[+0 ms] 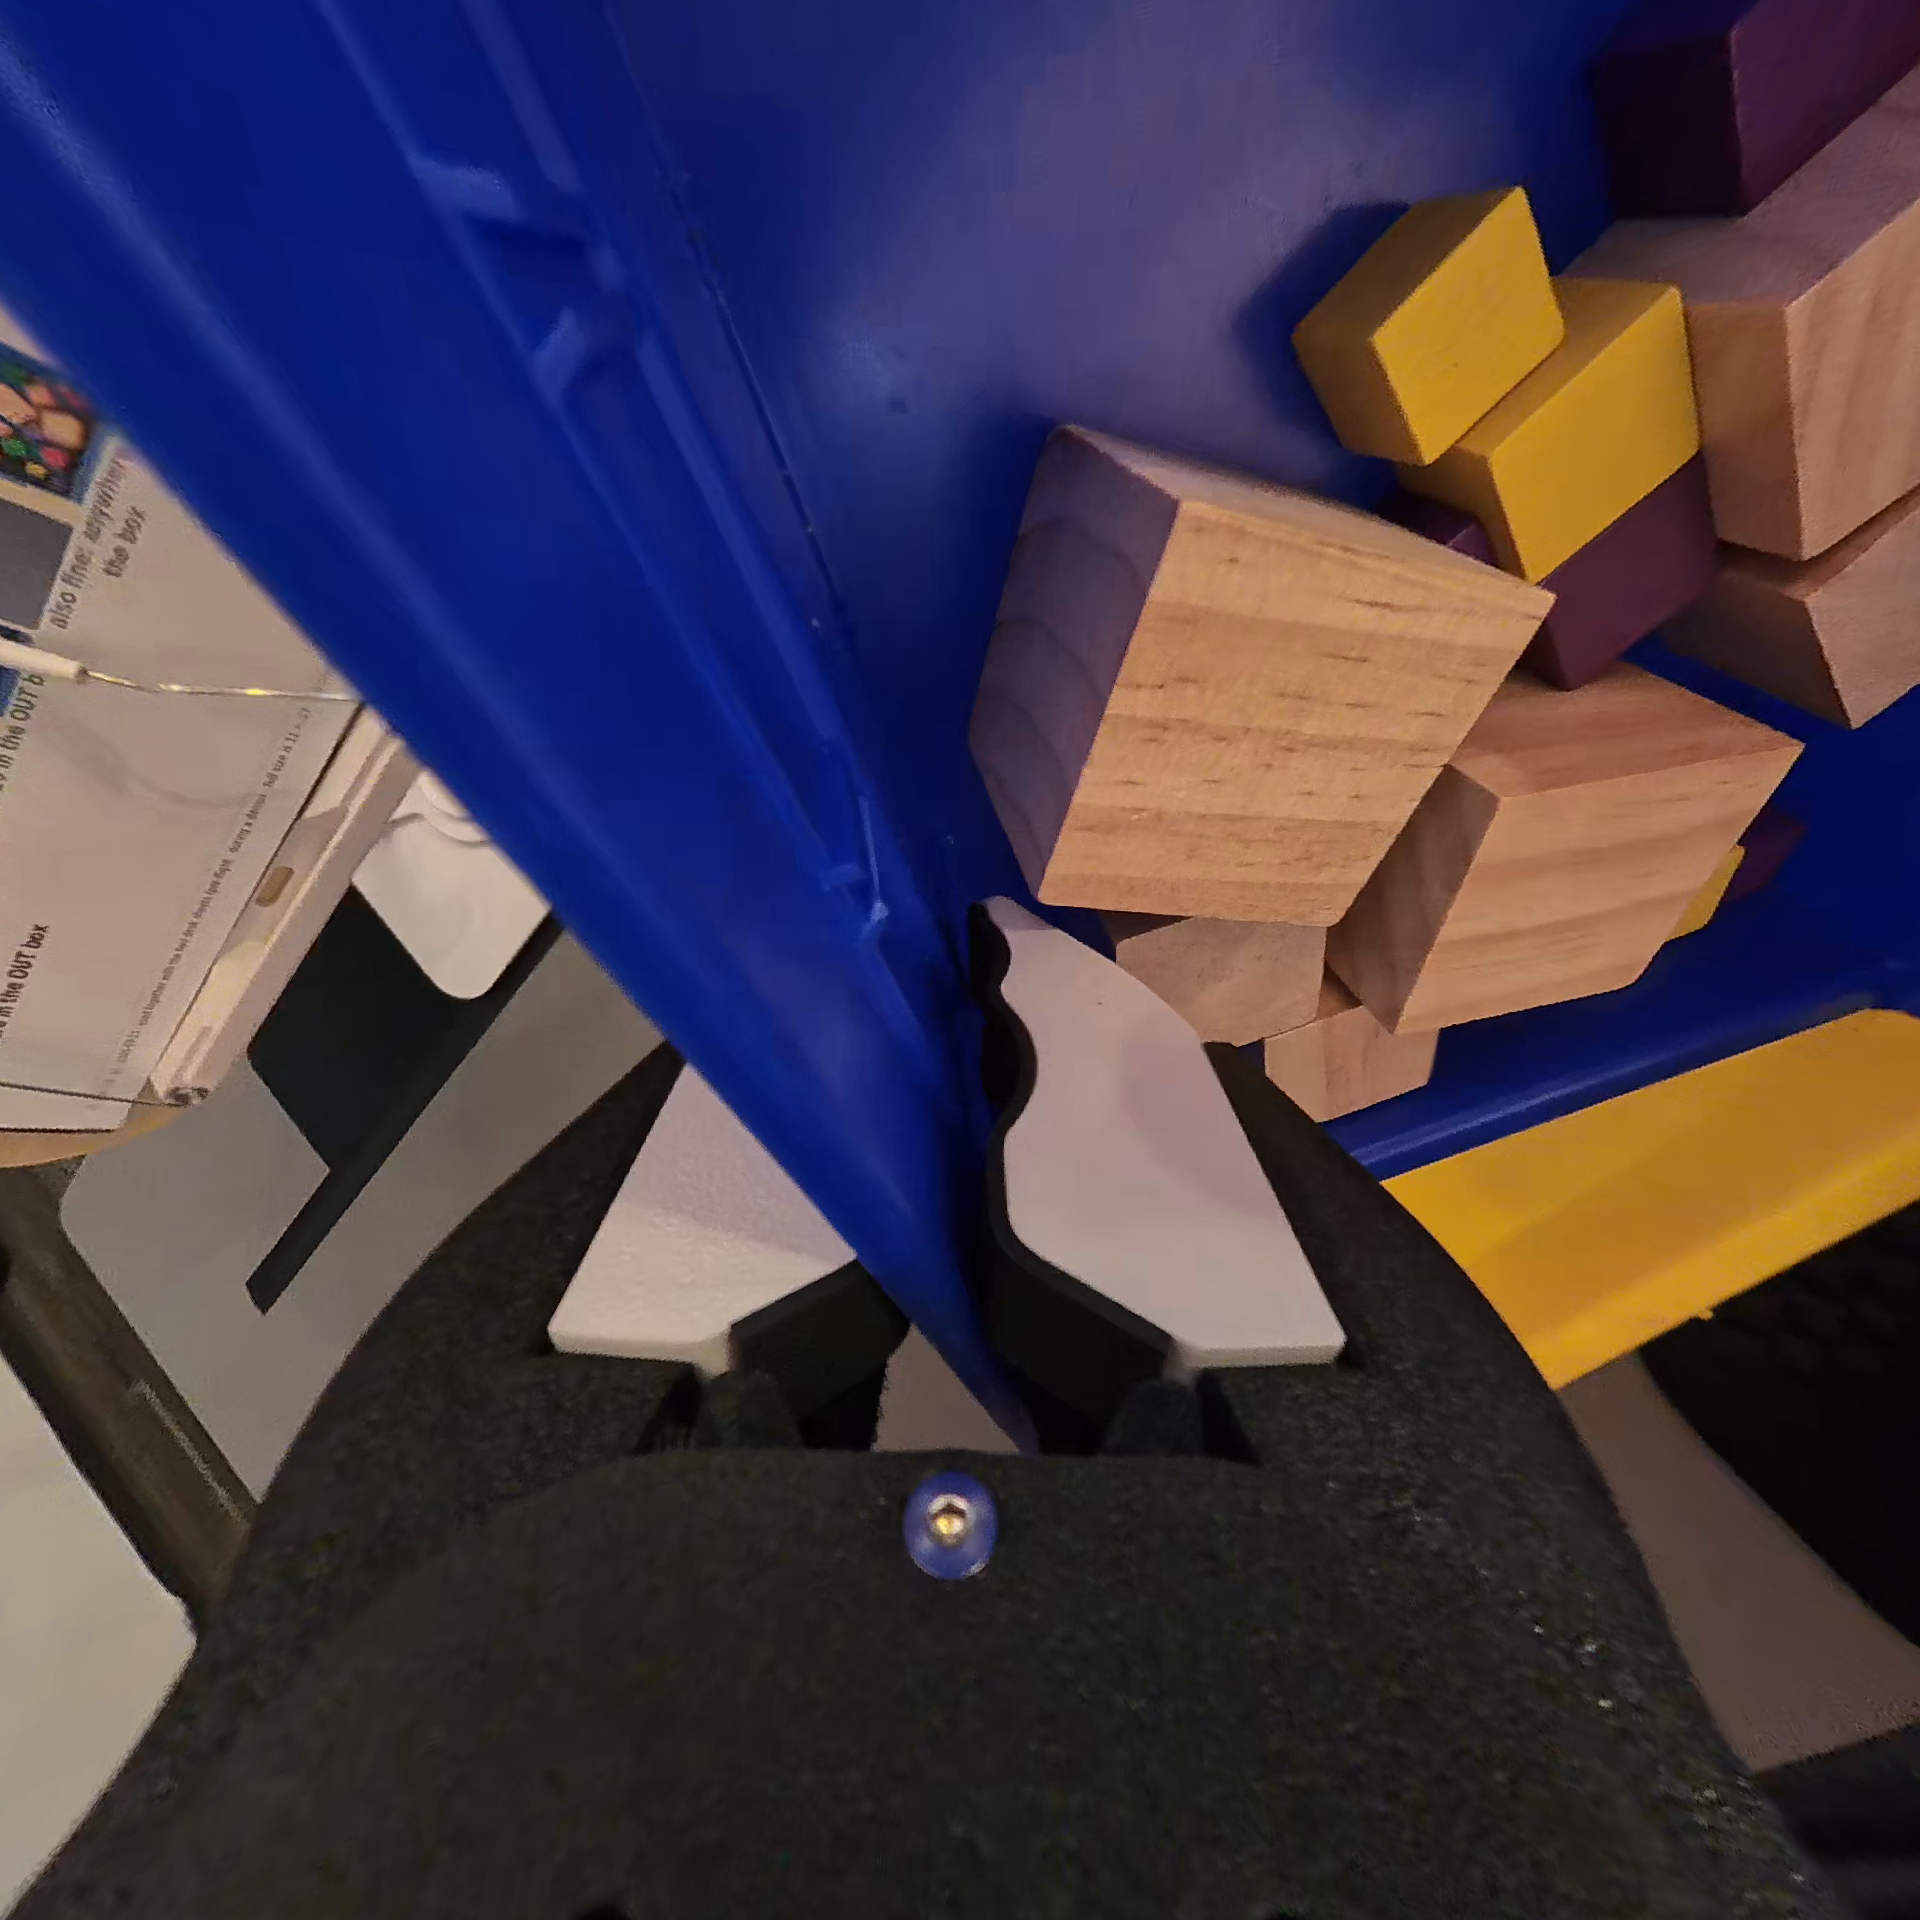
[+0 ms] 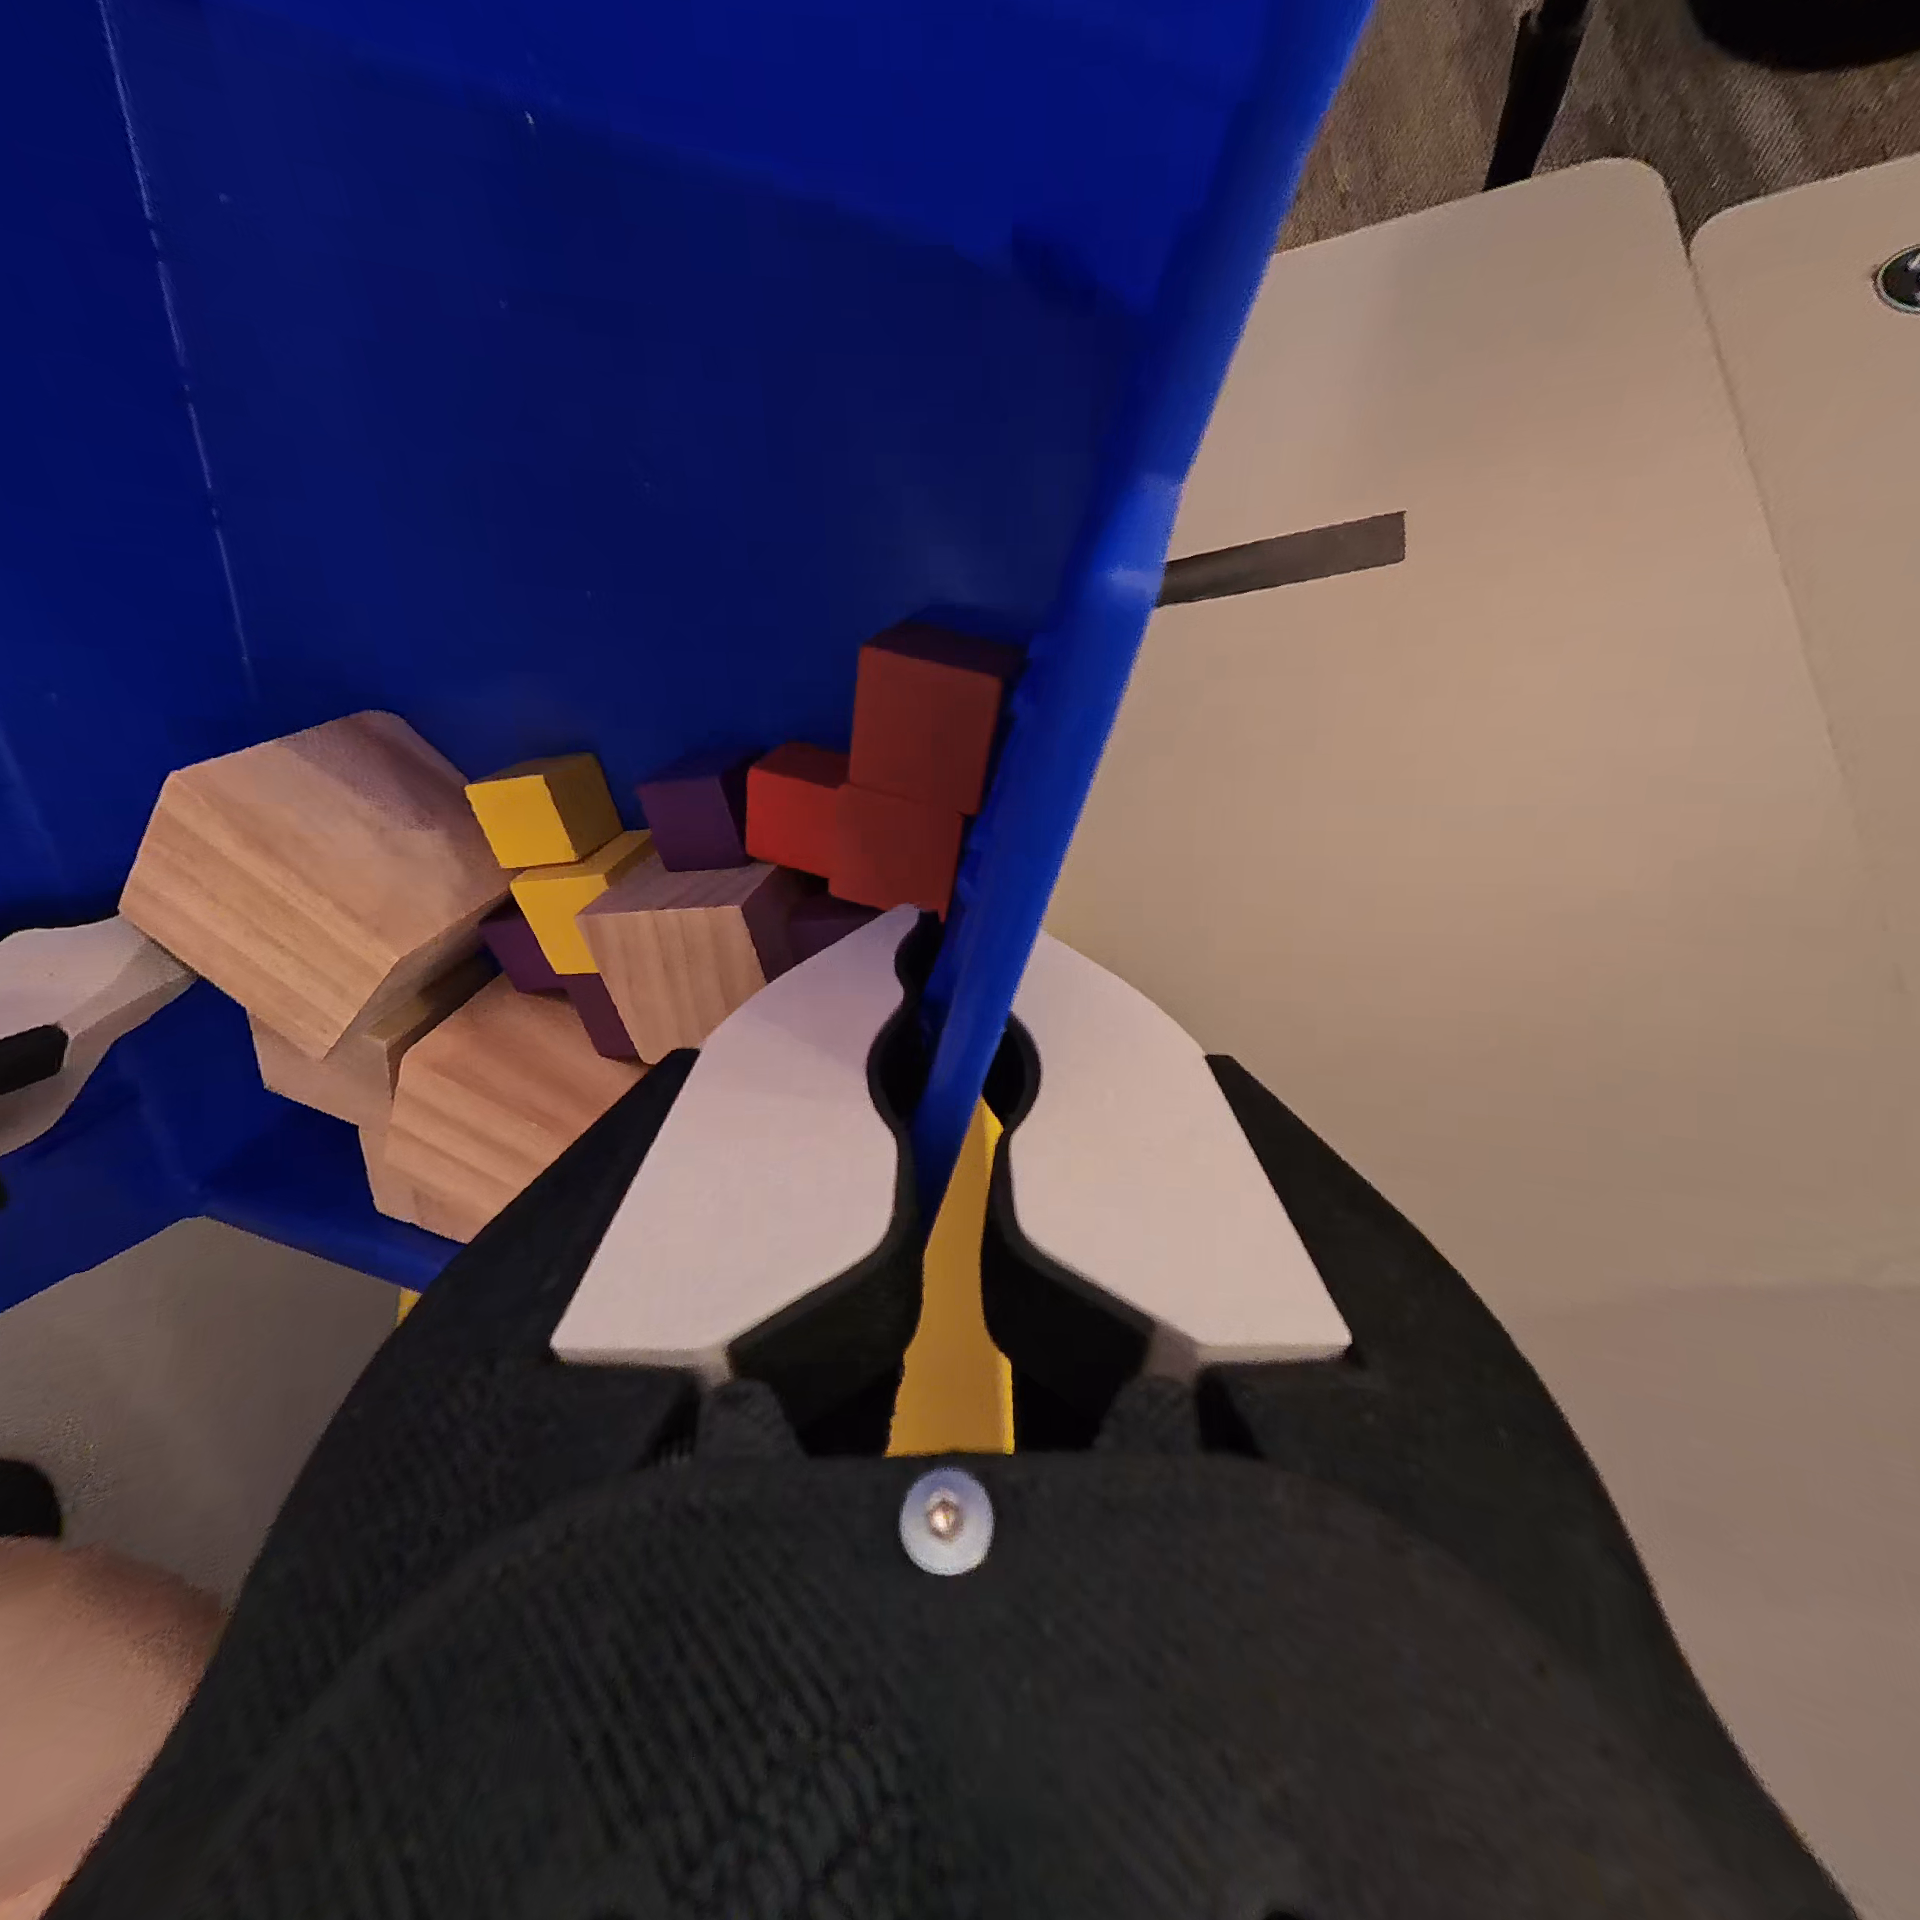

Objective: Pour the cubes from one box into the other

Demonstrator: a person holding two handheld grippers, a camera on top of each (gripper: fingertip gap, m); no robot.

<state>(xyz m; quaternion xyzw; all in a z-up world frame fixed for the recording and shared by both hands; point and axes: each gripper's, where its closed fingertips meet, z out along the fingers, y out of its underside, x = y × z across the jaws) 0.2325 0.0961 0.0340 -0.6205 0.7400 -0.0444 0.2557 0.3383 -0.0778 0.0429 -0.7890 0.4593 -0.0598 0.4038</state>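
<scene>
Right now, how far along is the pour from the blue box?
Done: both grippers, left and right, are clamped on opposite walls of the blue box, which is tilted. In hand: cubes piled at its low edge. Left: tipping them into the yellow box below.

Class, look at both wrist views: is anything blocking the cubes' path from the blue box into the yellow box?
Nothing visible blocks them. The cubes are piled at the lower rim of the tilted blue box, with the yellow box just below. The left claw and right claw pinch opposite walls, beside the pile.
</scene>
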